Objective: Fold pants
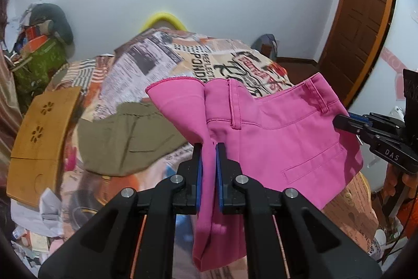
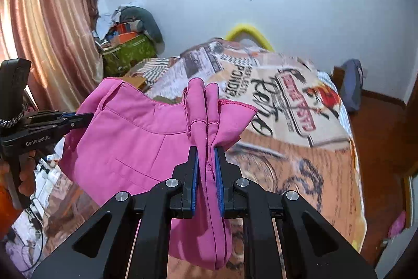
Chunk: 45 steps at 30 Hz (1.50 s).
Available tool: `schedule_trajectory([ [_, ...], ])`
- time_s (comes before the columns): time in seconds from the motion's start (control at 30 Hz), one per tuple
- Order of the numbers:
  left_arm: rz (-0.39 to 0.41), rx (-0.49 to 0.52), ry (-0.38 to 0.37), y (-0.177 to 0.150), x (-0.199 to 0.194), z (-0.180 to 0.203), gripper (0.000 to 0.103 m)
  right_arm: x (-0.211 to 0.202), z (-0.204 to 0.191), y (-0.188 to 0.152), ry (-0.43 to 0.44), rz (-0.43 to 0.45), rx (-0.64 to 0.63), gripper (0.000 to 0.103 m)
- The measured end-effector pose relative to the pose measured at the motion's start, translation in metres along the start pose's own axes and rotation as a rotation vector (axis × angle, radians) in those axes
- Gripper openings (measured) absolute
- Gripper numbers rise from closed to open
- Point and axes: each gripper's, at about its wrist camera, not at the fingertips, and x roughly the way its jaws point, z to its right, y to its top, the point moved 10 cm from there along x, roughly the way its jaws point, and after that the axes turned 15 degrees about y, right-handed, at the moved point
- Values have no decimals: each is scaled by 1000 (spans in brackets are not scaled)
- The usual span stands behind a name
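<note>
Pink pants (image 1: 282,137) hang in the air above the bed, stretched between both grippers. My left gripper (image 1: 209,148) is shut on a bunched fold of the pink cloth. My right gripper (image 2: 207,151) is shut on another bunched fold of the pants (image 2: 135,137). The right gripper also shows at the right edge of the left wrist view (image 1: 344,122), clamped on the waistband end. The left gripper shows at the left of the right wrist view (image 2: 86,118), clamped on the other end. The pants' lower part hangs below the fingers.
A bed with a printed newspaper-pattern cover (image 1: 167,62) lies below. Olive-green pants (image 1: 125,137) lie on it at the left, next to a wooden lap tray (image 1: 39,137). Piled clutter (image 2: 130,38) stands at the far corner, a curtain (image 2: 47,25) at the left, a wooden door (image 1: 365,25) at the right.
</note>
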Motion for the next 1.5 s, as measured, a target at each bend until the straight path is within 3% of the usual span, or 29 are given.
schedule_trajectory([
  [0.43,26,-62,102,25,20,-78,9,66,-33,48,50,0,-80,11],
  [0.9,-37,-130,162,35,105,-156,9,170,-41,76,68,-55,-96,11],
  [1.23,-95,-121,196,24,186,-186,9,242,-19,66,52,-125,-70,11],
  [1.5,-201,-97,221,-14,260,-189,9,292,5,35,7,-273,-48,11],
])
